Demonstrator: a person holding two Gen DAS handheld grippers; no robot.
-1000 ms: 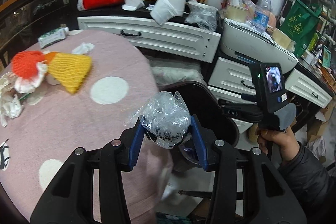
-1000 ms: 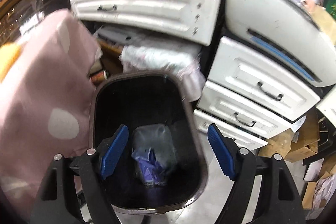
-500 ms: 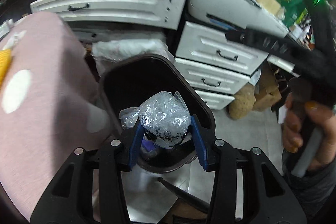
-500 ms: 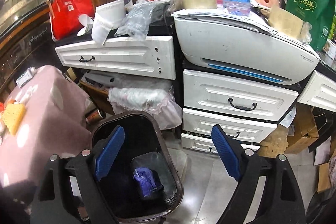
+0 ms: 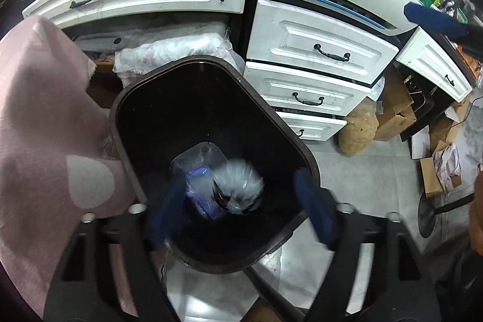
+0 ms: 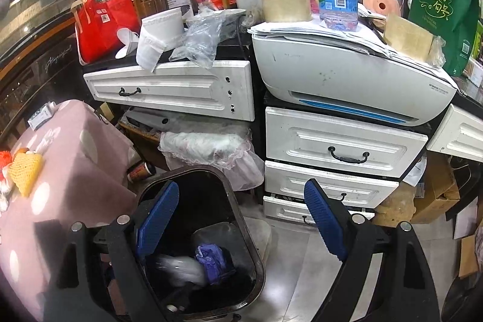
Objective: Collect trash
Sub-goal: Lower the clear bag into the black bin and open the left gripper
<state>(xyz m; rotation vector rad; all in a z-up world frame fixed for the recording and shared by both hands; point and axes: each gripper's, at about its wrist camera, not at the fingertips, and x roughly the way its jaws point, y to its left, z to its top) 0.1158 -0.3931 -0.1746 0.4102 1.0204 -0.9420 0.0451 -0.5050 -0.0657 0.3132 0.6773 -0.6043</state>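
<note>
A dark brown trash bin [image 5: 211,60] stands on the floor beside the pink dotted table [image 5: 36,110]. My left gripper [image 5: 241,210] hangs over the bin's mouth with its jaws opening. Nothing sits between its blurred blue pads [image 5: 314,210]. The crumpled clear plastic bag [image 5: 238,183] is loose below them inside the bin, beside a purple wrapper [image 5: 199,186]. My right gripper [image 6: 241,219] is open and empty, above the bin [image 6: 193,169] and off to one side. The bag [image 6: 181,267] and the purple wrapper [image 6: 211,258] lie at the bin's bottom. A yellow foam net [image 6: 25,171] lies on the table.
White drawers [image 5: 317,50] and a printer [image 6: 347,80] stand close behind the bin. A lace-covered bundle [image 6: 211,147] sits against the bin's far rim. Cardboard boxes [image 5: 392,110] and a sack [image 5: 359,129] crowd the floor to the right. Bottles and bags fill the counter.
My left gripper carried the plastic bag from over the table to above the bin, sank, spread its jaws and let the bag drop in. My right gripper rose and tilted up from the bin.
</note>
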